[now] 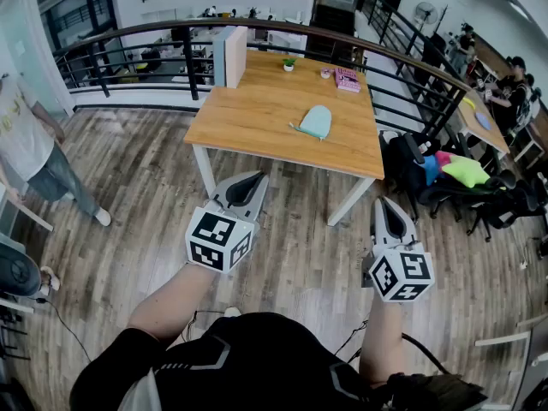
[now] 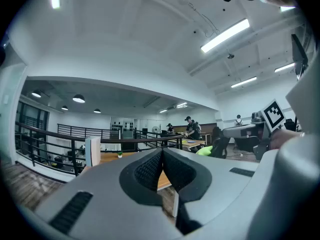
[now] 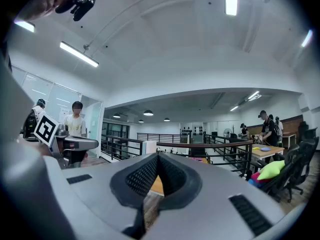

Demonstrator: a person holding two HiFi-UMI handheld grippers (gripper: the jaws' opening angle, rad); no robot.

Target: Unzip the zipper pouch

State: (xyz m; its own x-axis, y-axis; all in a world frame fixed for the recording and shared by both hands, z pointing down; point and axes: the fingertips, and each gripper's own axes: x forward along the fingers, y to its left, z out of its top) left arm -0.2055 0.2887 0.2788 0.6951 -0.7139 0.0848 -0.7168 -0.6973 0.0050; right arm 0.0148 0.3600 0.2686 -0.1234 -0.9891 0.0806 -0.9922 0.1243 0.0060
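A pale teal zipper pouch (image 1: 315, 121) lies flat near the middle of a wooden table (image 1: 257, 110), with its pull tab pointing toward the near left. Both grippers are held over the wood floor, well short of the table's near edge. My left gripper (image 1: 257, 178) is shut with nothing in it, and its black pads meet in the left gripper view (image 2: 161, 155). My right gripper (image 1: 383, 202) is also shut and empty, with its jaws closed together in the right gripper view (image 3: 157, 156). Neither gripper view shows the pouch.
A pink book (image 1: 347, 79), a small potted plant (image 1: 288, 63) and a white upright box (image 1: 229, 56) sit at the table's far side. A dark railing (image 1: 128, 37) runs behind. Chairs with bags (image 1: 445, 174) stand at the right. A person (image 1: 30, 144) stands at the left.
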